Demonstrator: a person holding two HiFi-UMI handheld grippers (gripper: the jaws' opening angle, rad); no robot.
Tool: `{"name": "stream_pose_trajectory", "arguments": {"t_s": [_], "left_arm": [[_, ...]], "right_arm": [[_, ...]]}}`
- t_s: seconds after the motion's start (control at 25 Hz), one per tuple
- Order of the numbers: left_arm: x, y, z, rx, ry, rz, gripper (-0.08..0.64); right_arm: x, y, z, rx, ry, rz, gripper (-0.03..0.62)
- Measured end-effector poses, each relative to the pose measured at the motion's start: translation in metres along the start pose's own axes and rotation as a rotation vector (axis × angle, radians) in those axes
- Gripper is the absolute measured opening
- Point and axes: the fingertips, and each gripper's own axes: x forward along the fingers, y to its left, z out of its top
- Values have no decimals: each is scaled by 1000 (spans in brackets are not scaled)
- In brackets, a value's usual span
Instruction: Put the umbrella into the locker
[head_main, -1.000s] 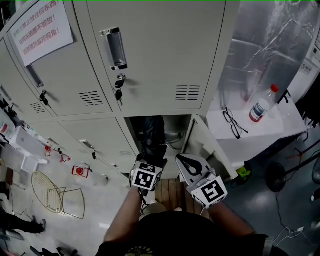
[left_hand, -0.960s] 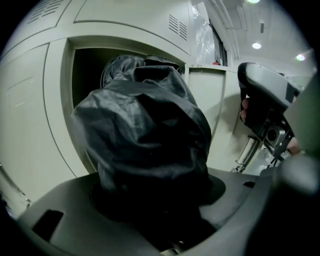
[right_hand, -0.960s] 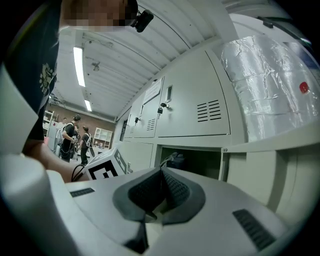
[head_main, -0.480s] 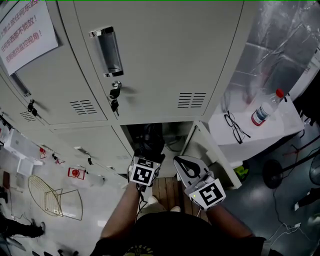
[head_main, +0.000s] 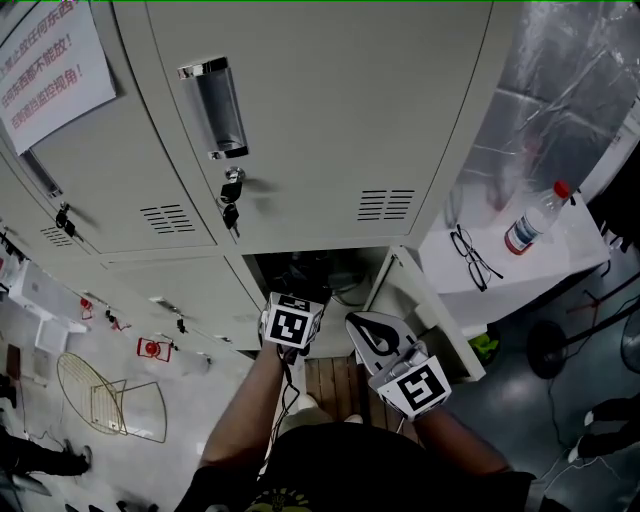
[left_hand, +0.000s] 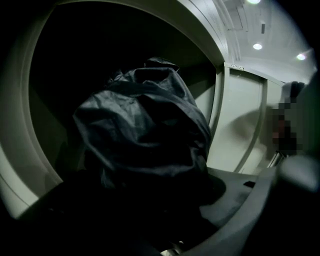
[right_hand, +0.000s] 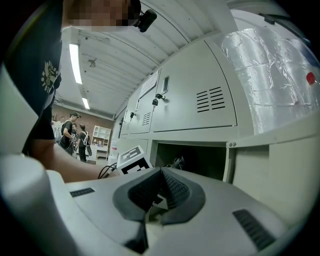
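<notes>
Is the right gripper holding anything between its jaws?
No, the right gripper has its jaws closed together, with nothing between them.

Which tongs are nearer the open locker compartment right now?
Left. The left tongs, gripping the umbrella, are at the open locker compartment's mouth, with the umbrella reaching inside. The right tongs, shut and empty, sit back outside, beside the open door.

Grey floor (head_main: 520, 400), white side table (head_main: 562, 252), foil-covered wall (head_main: 570, 80), ceiling strip lights (right_hand: 76, 62)
</notes>
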Motion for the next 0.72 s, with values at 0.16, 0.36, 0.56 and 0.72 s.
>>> {"name": "stream_pose_trajectory", "arguments": {"t_s": [0.16,0.36,0.56,0.72], "left_arm": [[8,7,6,-14,-1,14,302],[15,15,16,-32,-30,51,304],[22,26,27,-26,-49,103,305],[25,34,33,-33,-69,148,310]], "right_arm": [[0,1,-1,-3,4,9,28],[-1,2,-1,-15,-2,19,28],[-5,4,-1,-23,0,24,28],[-8,5,-2,-19,3,23,28]]}}
